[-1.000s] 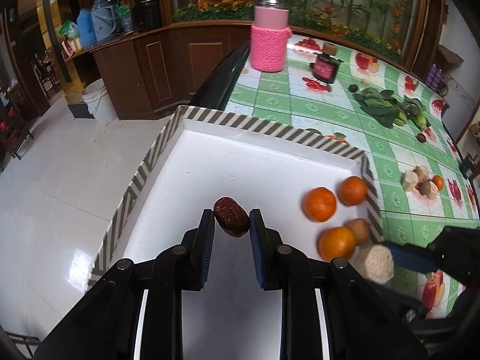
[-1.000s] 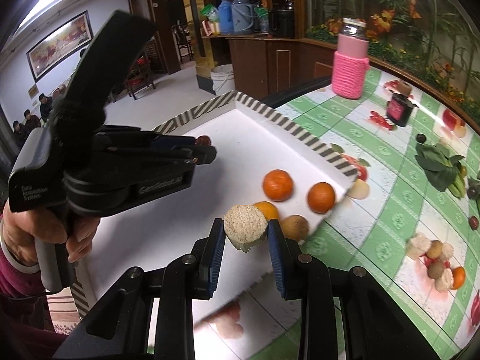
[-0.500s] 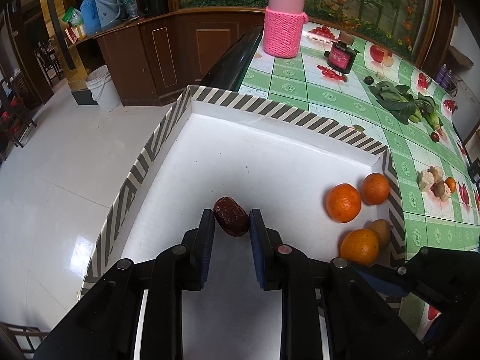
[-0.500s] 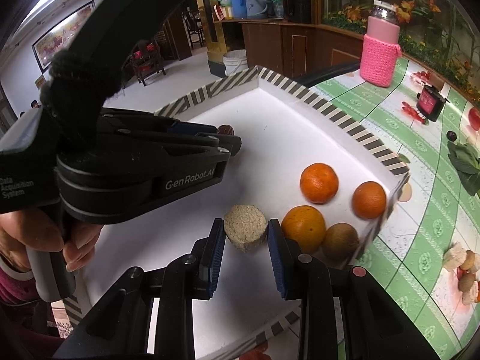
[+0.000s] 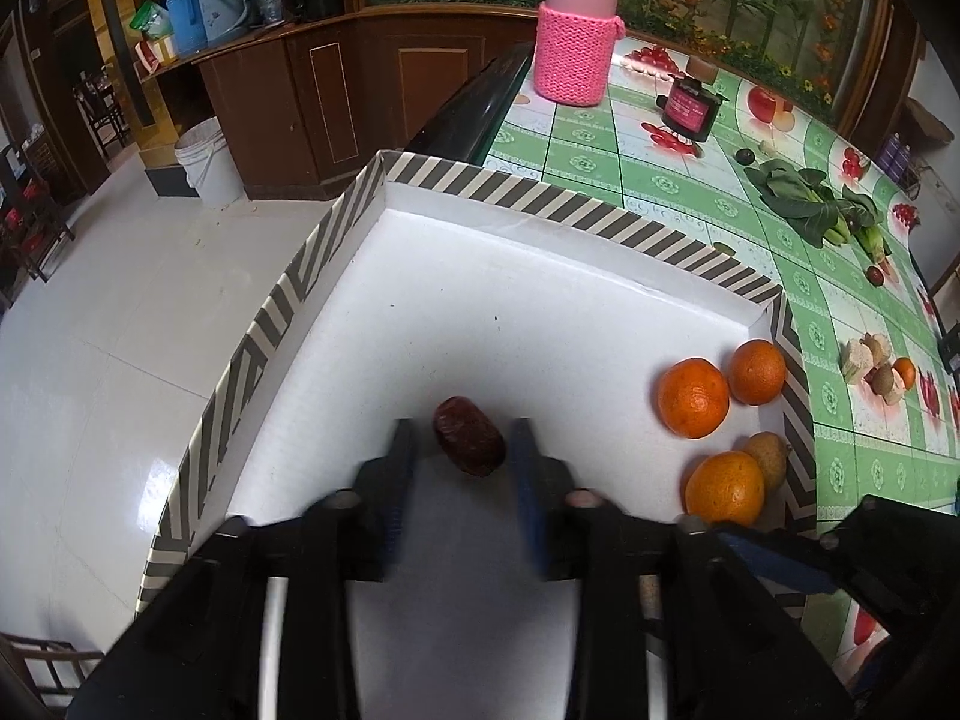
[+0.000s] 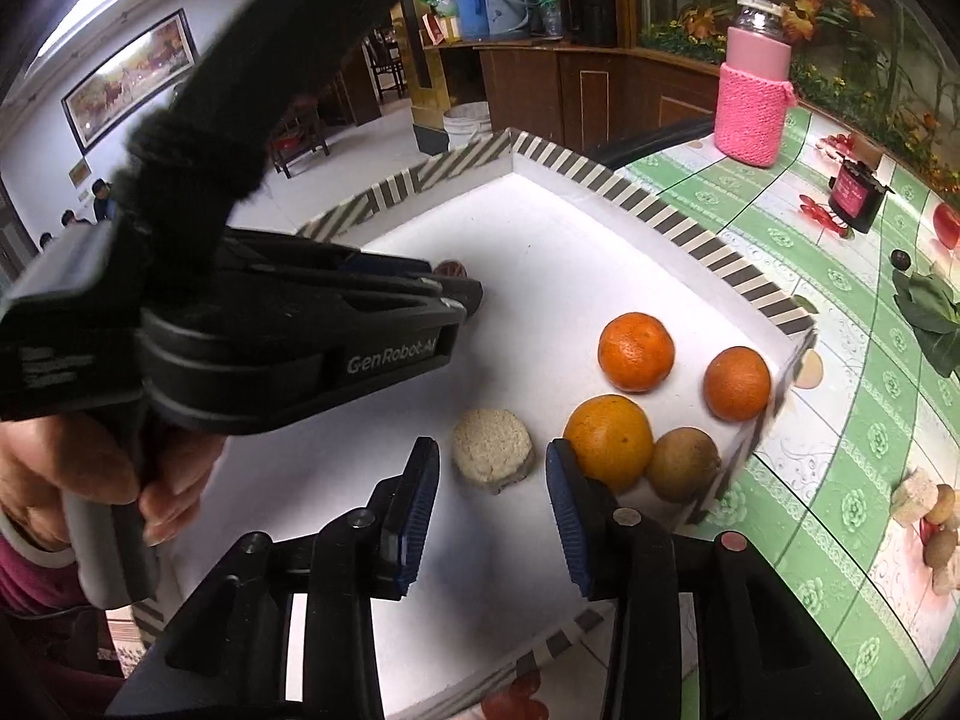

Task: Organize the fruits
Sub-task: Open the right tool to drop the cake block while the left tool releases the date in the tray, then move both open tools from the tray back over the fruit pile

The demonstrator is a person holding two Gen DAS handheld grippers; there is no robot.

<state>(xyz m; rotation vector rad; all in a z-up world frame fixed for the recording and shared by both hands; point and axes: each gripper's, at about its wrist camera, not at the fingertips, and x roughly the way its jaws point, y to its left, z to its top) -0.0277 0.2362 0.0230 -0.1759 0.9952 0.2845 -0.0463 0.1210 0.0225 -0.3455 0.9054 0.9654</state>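
Your left gripper (image 5: pixel 461 450) has just been opening; the dark red wrinkled date (image 5: pixel 469 435) lies loose between its jaws, long axis slanted, left of the white striped-rim tray's (image 5: pixel 540 198) oranges (image 5: pixel 693 397).

Probably a restaurant or dining hall: a table under a green fruit-print cloth (image 5: pixel 672 180), a dark wooden counter (image 5: pixel 336 90) carrying thermos jugs (image 6: pixel 486 0), a glossy tiled floor (image 5: pixel 120 312), a framed painting (image 6: pixel 129 84), and distant, blurry wooden chairs (image 6: pixel 300 138).

Red date (image 5: pixel 469 435), beige disc (image 6: pixel 492 447), oranges (image 6: pixel 636 351) in tray (image 5: pixel 576 217).
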